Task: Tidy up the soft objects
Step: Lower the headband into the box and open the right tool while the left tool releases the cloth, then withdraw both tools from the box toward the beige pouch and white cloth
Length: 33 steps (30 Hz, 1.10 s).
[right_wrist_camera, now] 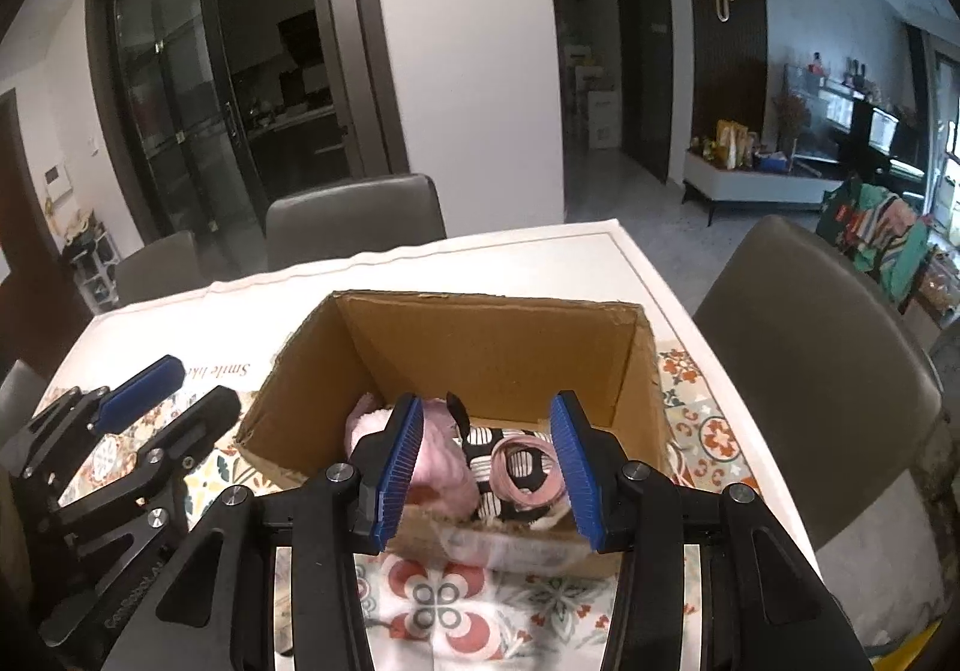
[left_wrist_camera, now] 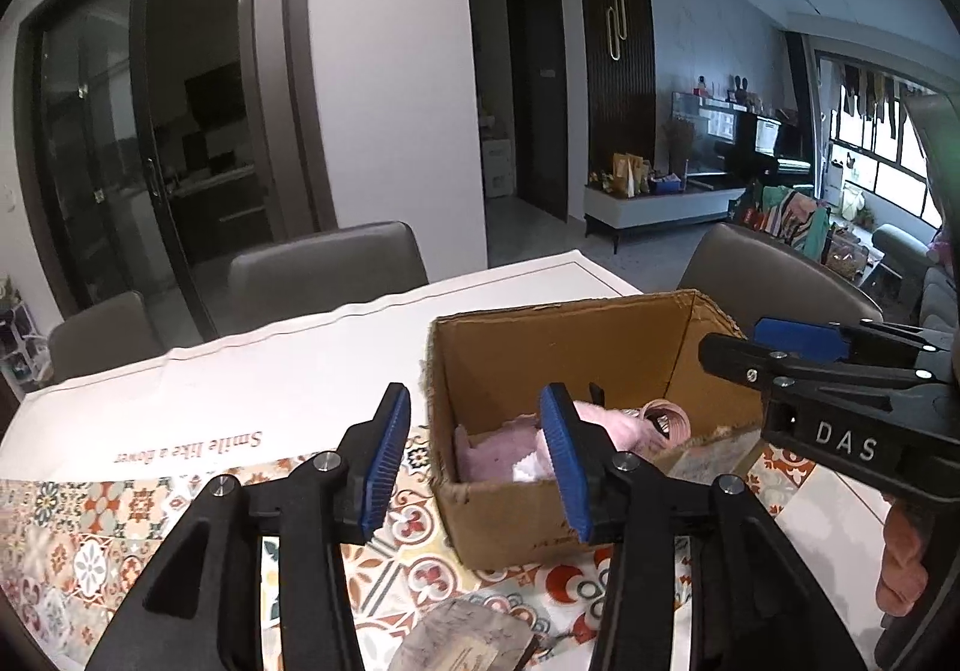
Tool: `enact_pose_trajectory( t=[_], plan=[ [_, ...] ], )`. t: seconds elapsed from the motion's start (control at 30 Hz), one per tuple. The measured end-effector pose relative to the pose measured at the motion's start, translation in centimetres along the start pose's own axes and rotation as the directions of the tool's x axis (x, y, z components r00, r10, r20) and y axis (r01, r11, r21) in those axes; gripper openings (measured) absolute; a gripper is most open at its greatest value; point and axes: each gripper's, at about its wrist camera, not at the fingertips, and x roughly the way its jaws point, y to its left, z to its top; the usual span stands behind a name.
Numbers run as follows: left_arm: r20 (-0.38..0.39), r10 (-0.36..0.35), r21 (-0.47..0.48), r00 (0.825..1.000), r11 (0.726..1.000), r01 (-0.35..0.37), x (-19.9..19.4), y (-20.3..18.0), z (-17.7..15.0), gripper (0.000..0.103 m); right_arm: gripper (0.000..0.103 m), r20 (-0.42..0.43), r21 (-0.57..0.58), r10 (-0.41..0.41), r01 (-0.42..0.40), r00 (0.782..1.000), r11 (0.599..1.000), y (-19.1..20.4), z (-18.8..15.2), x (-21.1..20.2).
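**Both claws empty, soft stuff sitting in the box**

So here's the scene: a cardboard box [right_wrist_camera: 480, 347] sits open on the tabletop [left_wrist_camera: 312, 359], on a cloth with orange and teal tile patterns [left_wrist_camera: 114, 527]. Down in the bottom of the box there's a fluffy pink item [right_wrist_camera: 444, 455], a black-and-white patterned piece of fabric [right_wrist_camera: 492, 467] next to it, and a pink looped band [right_wrist_camera: 528, 476] lying on top of that fabric. From the left wrist view only the pink fluff and a bit of the band peek over the box's near wall.

The left claw [left_wrist_camera: 474, 461] is spread, blue pads apart, nothing between them; it hangs at the box's near left corner, one finger outside the box and the other in front of the opening. The right claw [right_wrist_camera: 489, 470] is spread too, holding nothing, lined up over the near edge of the box with the soft things visible between its fingers but not touched.

A couple of grey chairs [right_wrist_camera: 354, 227] stand along the far side of the tabletop, another at the right.
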Motion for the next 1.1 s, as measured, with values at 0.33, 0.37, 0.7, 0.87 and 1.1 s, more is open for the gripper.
enact_pose_trajectory(
  t=[0.33,0.37,0.7,0.87,1.1],
  plan=[
    [-0.006,0.027,-0.004,1.000,1.000,-0.027,-3.8,1.9,-2.6,0.051,0.046,0.030,-0.012,0.004,-0.004,1.000,1.000,2.6,-2.4,-3.2],
    [-0.006,0.031,-0.004,0.999,1.000,-0.031,-4.0,2.1,-2.8,0.051,0.046,0.032,-0.014,0.001,0.000,0.999,1.000,2.9,-2.8,-3.5],
    [-0.027,0.042,0.006,0.999,0.999,-0.041,-6.9,4.2,-6.0,0.053,0.046,0.031,-0.023,-0.015,0.016,0.999,1.000,5.9,-6.5,-5.5],
    [-0.044,0.039,0.022,0.998,0.999,-0.038,-8.0,5.0,-7.8,0.055,0.055,0.017,0.010,-0.009,0.009,1.000,1.000,6.9,-8.2,-6.0],
    [-0.082,0.035,0.018,0.996,0.999,-0.033,-8.6,5.7,-10.5,0.059,0.055,0.012,0.033,-0.035,0.035,0.999,0.999,7.8,-10.8,-6.5]
  ],
)
